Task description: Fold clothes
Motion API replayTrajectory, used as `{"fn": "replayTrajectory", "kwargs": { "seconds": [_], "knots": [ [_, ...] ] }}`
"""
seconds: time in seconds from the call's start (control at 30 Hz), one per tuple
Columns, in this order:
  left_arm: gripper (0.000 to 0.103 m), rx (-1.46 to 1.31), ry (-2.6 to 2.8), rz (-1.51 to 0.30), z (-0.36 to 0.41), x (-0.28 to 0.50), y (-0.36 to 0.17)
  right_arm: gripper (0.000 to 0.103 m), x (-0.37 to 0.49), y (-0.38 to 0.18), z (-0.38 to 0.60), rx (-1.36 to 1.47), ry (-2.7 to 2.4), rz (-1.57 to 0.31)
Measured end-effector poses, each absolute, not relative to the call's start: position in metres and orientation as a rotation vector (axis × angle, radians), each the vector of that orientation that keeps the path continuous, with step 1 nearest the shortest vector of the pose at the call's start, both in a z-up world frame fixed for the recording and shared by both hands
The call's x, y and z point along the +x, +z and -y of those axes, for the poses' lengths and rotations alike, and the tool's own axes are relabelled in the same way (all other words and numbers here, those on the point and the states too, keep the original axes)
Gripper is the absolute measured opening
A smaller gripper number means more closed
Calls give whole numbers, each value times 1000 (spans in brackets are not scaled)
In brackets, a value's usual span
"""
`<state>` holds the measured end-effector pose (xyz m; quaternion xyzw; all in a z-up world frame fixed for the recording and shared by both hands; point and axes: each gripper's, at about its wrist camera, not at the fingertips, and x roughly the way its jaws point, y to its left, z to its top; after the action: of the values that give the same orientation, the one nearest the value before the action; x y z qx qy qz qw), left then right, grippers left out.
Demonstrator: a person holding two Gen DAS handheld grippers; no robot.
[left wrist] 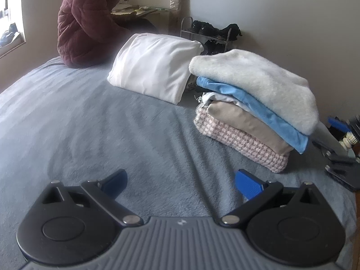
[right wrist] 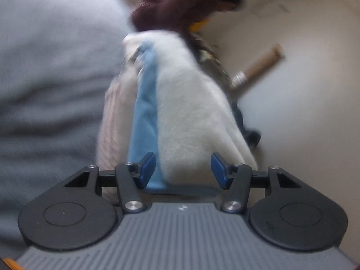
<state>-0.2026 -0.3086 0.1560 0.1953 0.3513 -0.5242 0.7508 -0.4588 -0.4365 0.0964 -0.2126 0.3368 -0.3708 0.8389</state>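
Fleecy white top (left wrist: 258,85) caps folded stack (left wrist: 243,132) nr bed's (left wrist: 90,123) right edge. L gripper (left wrist: 180,184) wide, empty. R gripper (right wrist: 183,168) half-open, straddling fleece; contact unclear, blurred.

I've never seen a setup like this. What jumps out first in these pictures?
The stack of folded clothes on the grey bed, right of centre: a fluffy white top over a blue layer, beige and a checked knit at the bottom. Behind it lies a white pillow, and a person in a maroon jacket sits at the far edge. The left gripper stands open over bare bed, while the right gripper straddles the fluffy top.
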Motion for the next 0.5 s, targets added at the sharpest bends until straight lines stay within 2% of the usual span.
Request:
{"fn": "replayTrajectory", "kwargs": {
  "seconds": [0.1, 0.27, 0.4, 0.5],
  "knots": [
    [103, 426, -1166, -754, 307, -209, 159, 63, -470, 116, 416, -59, -834, -611],
    [103, 435, -1213, -739, 301, -226, 164, 77, -469, 113, 385, 494, -946, -525],
    [103, 430, -1229, -750, 295, -237, 169, 88, -454, 114, 365, 635, -1054, -485],
    [103, 420, -1241, -739, 288, -245, 175, 91, -434, 118, 353, 546, -1091, -550]
  ]
}}
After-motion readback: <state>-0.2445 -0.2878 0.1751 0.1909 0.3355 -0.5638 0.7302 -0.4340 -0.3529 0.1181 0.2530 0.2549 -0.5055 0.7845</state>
